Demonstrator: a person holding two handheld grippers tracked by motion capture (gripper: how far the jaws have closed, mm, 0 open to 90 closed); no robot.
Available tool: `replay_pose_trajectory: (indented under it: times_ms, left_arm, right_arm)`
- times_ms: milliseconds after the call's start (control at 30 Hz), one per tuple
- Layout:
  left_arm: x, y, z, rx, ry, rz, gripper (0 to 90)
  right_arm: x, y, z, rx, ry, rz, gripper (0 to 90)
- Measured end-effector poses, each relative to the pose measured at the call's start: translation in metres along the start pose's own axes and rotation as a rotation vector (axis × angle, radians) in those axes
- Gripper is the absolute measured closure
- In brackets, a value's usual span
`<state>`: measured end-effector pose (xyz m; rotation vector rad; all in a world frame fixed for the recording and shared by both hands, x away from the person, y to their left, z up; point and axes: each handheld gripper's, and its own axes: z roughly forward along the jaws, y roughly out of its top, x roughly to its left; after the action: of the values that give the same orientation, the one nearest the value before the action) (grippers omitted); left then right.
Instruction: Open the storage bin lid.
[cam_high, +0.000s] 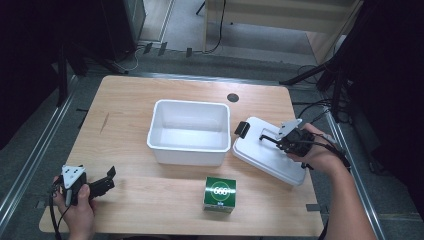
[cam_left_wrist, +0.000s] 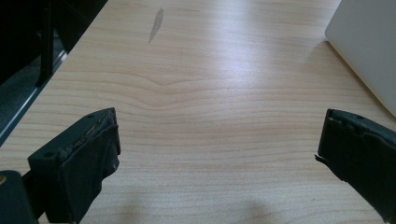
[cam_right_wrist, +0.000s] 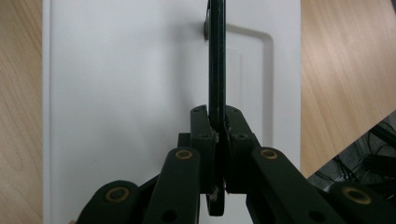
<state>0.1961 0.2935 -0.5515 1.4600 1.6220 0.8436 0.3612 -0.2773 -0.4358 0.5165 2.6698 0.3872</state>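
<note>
High view, right: your right tool (cam_high: 272, 137) sits over the white lid (cam_high: 265, 152), which lies flat on the table (cam_high: 130, 100) just right of the bin (cam_high: 189, 131), its near edge close to the table's right side.
High view, left: your left tool (cam_high: 107, 179) rests at the near left corner, well apart from everything else.
High view, around: a green box (cam_high: 219, 194) stands in front of the bin, between your two hands; a dark round spot (cam_high: 233, 97) marks the table behind the bin. Nothing lies between the lid and the bin.
Left tool view: here you see what the high view leaves unclear, that the left tool (cam_left_wrist: 217, 144) is wide open with only bare table (cam_left_wrist: 210, 70) between its jaws. A white corner of the bin (cam_left_wrist: 369, 46) shows at upper right.
Right tool view: your right tool (cam_right_wrist: 217, 123) is clamped on the lid's thin black handle (cam_right_wrist: 216, 65), which stands upright off the lid (cam_right_wrist: 126, 93). From above the grip is hidden by your hand; here the pads plainly pinch the handle.
</note>
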Motion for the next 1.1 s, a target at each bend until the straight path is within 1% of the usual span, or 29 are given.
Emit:
replay_pose_trajectory:
  times_ms: [33, 133, 267, 467, 533, 600, 633, 700, 733, 767, 800, 833, 900, 933, 1000, 1033, 1100]
  left_arm:
    - [0.000, 0.000, 0.000, 0.000, 0.000, 0.000, 0.0]
    - [0.000, 0.000, 0.000, 0.000, 0.000, 0.000, 0.0]
    - [0.000, 0.000, 0.000, 0.000, -0.001, 0.000, 0.0]
    - [0.000, 0.000, 0.000, 0.001, 0.000, 0.002, 0.0]
    - [0.000, 0.000, 0.000, 0.001, 0.000, 0.002, 0.0]
    - [0.000, 0.000, 0.000, 0.000, 0.000, 0.002, 0.0]
    - [0.000, 0.000, 0.000, 0.000, 0.000, 0.002, 0.0]
    - [0.000, 0.000, 0.000, 0.000, 0.001, 0.002, 0.0]
    - [0.000, 0.000, 0.000, 0.000, -0.001, 0.001, 0.0]
    - [0.000, 0.000, 0.000, 0.000, 0.000, 0.000, 0.0]
    - [0.000, 0.000, 0.000, 0.001, -0.001, 0.000, 0.0]
    - [0.000, 0.000, 0.000, 0.001, -0.001, 0.000, 0.0]
    - [0.000, 0.000, 0.000, 0.000, -0.001, -0.002, 0.0]
    - [0.000, 0.000, 0.000, 0.001, -0.001, -0.003, 0.0]
    - [0.001, 0.000, 0.000, 0.002, -0.001, -0.002, 0.0]
    - [0.001, 0.000, 0.000, 0.003, -0.002, -0.002, 0.0]
    - [0.001, 0.000, 0.000, 0.002, -0.002, -0.002, 0.0]
  right_arm:
    - [0.000, 0.000, 0.000, 0.000, 0.000, 0.000, 85.1]
    - [0.006, -0.004, 0.013, 0.010, 0.002, 0.007, 85.1]
    - [0.009, -0.008, 0.021, 0.014, -0.005, 0.007, 85.1]
    - [0.013, -0.011, 0.030, 0.019, -0.016, 0.006, 84.9]
    - [0.014, -0.011, 0.031, 0.014, -0.018, 0.013, 84.8]
    - [0.014, -0.012, 0.030, 0.006, -0.009, 0.034, 84.2]
    - [0.014, -0.012, 0.029, 0.004, -0.004, 0.042, 80.9]
    - [0.014, -0.011, 0.027, -0.014, 0.004, 0.070, 64.0]
    - [0.015, -0.010, 0.025, -0.016, 0.012, 0.080, 58.5]
    - [0.017, -0.009, 0.024, -0.016, 0.021, 0.085, 56.3]
    - [0.018, -0.009, 0.022, -0.023, 0.034, 0.072, 53.9]
    - [0.021, -0.008, 0.021, -0.029, 0.051, 0.070, 51.6]
    - [0.024, -0.008, 0.018, -0.043, 0.082, 0.052, 49.5]
    - [0.025, -0.008, 0.017, -0.045, 0.098, 0.058, 46.6]
    - [0.027, -0.007, 0.014, -0.049, 0.110, 0.037, 43.7]
    - [0.029, -0.007, 0.013, -0.047, 0.109, 0.023, 41.6]
    - [0.033, -0.006, 0.009, -0.049, 0.095, -0.010, 41.1]
